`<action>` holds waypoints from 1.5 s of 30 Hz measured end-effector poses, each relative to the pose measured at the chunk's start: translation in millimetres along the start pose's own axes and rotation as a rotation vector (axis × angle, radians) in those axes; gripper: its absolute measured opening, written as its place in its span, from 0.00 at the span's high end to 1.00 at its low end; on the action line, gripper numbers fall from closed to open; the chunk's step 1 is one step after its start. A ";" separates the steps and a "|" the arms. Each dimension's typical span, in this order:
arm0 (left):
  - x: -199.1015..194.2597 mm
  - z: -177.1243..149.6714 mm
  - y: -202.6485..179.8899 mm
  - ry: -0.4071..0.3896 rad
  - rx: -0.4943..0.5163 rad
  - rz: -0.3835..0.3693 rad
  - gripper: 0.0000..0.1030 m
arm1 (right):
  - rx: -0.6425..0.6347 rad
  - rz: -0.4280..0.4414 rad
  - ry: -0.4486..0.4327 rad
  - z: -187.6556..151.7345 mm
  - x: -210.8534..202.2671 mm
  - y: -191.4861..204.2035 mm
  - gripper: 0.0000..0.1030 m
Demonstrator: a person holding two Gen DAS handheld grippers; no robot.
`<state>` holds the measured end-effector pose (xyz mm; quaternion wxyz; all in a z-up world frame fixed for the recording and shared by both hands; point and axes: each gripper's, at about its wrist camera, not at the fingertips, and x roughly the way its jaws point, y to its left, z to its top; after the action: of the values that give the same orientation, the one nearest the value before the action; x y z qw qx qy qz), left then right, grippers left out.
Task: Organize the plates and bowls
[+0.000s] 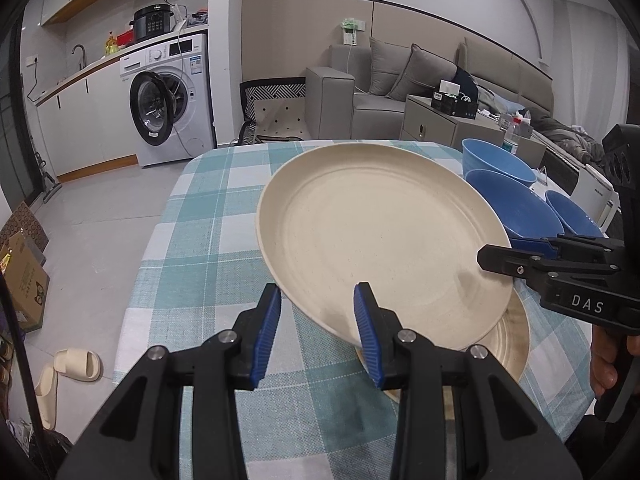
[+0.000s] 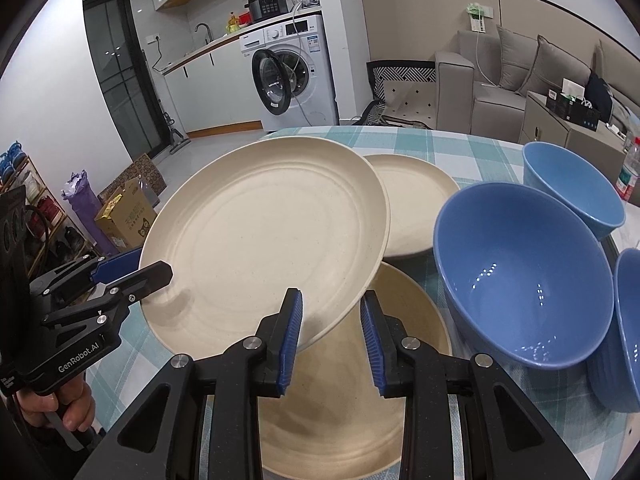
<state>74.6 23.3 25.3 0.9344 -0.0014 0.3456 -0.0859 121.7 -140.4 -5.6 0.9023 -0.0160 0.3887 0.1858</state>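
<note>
A large cream plate [image 1: 380, 232] [image 2: 264, 240] is held tilted above the checked table. My left gripper [image 1: 318, 332] straddles its near rim, one finger above and one below; in the right wrist view it [image 2: 132, 270] is clamped on the plate's left rim. My right gripper [image 2: 330, 336] also straddles the plate's edge, with a gap between the pads; it shows at the plate's right edge [image 1: 496, 254]. A second cream plate [image 2: 340, 400] [image 1: 508, 340] lies on the table below. A third [image 2: 416, 208] lies behind. Three blue bowls [image 2: 520, 272] [image 2: 576, 184] [image 2: 624, 336] stand to the right.
The table [image 1: 208, 240] has a teal and white checked cloth; its left edge drops to the floor. A washing machine [image 1: 168, 96], a sofa [image 1: 384, 96] and low cabinets stand beyond the far edge. A cardboard box [image 2: 124, 212] is on the floor.
</note>
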 end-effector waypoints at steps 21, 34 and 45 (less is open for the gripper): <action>-1.2 -15.3 -29.7 0.018 0.099 -0.056 0.63 | 0.024 -0.028 0.054 -37.8 6.7 -15.6 0.71; 18.4 -21.0 -21.7 0.075 0.070 -0.016 0.61 | 0.037 -0.039 0.063 -45.4 7.0 -29.9 0.67; 19.7 -20.7 -23.5 0.067 0.062 -0.031 0.35 | 0.016 -0.009 0.013 -37.9 -3.7 -24.4 0.29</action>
<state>72.1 -1.9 -1.7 0.9205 0.0250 0.3738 -0.1110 101.4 -170.9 -32.2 0.9007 -0.0119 0.3960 0.1785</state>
